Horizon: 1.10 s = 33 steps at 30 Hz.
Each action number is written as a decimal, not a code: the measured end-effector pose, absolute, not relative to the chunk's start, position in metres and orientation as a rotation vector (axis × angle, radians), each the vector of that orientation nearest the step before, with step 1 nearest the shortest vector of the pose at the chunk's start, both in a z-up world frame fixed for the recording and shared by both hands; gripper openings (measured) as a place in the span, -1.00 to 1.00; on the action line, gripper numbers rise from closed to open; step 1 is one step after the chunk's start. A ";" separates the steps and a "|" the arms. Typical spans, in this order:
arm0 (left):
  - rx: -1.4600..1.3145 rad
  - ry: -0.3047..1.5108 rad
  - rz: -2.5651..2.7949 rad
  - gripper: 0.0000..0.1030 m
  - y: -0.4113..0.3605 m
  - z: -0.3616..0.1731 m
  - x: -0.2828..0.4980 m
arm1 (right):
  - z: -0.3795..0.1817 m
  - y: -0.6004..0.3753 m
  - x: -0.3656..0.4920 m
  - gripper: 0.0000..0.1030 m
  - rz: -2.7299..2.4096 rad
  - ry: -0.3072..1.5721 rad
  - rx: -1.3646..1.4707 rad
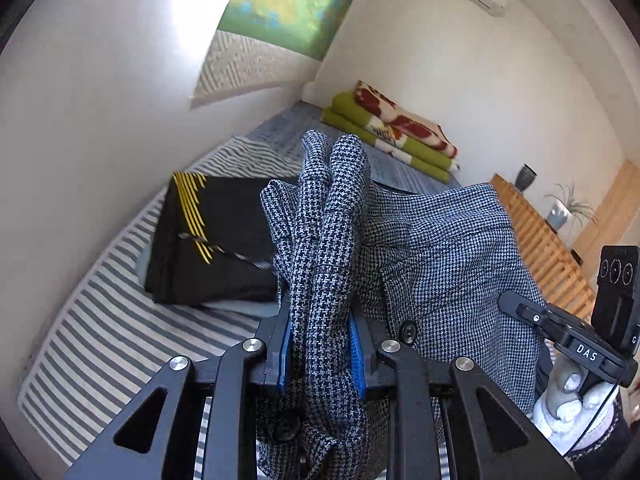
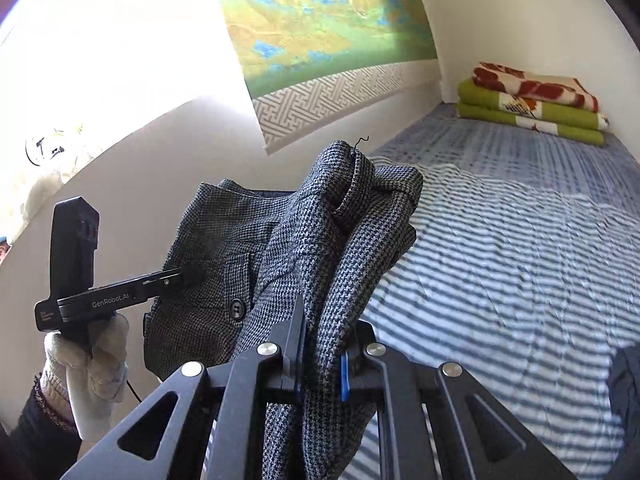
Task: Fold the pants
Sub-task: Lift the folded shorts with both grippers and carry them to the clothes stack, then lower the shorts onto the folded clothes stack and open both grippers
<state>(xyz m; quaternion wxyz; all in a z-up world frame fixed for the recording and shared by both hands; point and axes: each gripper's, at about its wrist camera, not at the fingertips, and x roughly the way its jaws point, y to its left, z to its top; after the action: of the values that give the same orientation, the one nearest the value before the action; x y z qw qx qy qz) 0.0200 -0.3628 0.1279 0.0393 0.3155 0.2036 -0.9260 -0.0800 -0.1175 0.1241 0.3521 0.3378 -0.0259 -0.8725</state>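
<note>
Both hand-held grippers are clamped on the pants (image 1: 448, 248), a houndstooth woven pair held up in the air above the bed (image 1: 100, 340). In the left wrist view the left hand-held gripper (image 1: 320, 344) sits at the lower centre of the frame, its blue pads pinching a bunched thickness of cloth that stands up between them; the right hand-held gripper (image 1: 520, 304) shows at the lower right, its tip on the cloth's far edge, with a gloved hand (image 1: 568, 396) below it. In the right wrist view the right hand-held gripper (image 2: 324, 356) likewise grips a gathered fold at the lower centre, and the left one appears at the left of the frame, biting the fabric near a button (image 2: 237, 309). The cloth looks soft but fairly thick and heavy for its kind, so it drapes and sags between the two holds rather than keeping a line; it seems unlikely to slip from the pads. A cleaner fold probably calls for taking the waistband at its two corners, flat and single-layered, not in bunches. A folded black garment (image 1: 208, 240) lies on the bed at the left of the frame.
</note>
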 end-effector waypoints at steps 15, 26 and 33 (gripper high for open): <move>0.941 0.699 -2.682 -0.53 -0.558 0.066 -0.121 | 0.075 -0.292 -0.252 -0.79 -2.199 -0.085 0.841; 1.123 0.643 -2.457 0.03 -0.581 -0.027 -0.193 | -0.022 -0.300 -0.318 -0.39 -2.294 0.037 1.102; 1.009 0.623 -2.402 -0.01 -0.585 0.018 -0.153 | 0.004 -0.267 -0.313 -0.34 -2.366 0.018 1.107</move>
<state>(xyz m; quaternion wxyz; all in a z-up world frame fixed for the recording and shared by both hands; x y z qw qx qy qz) -0.1533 -0.5853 0.0184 0.2294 0.3668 0.2263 -0.8727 -0.3132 -0.2670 0.0043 0.2615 0.4091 0.0068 -0.8742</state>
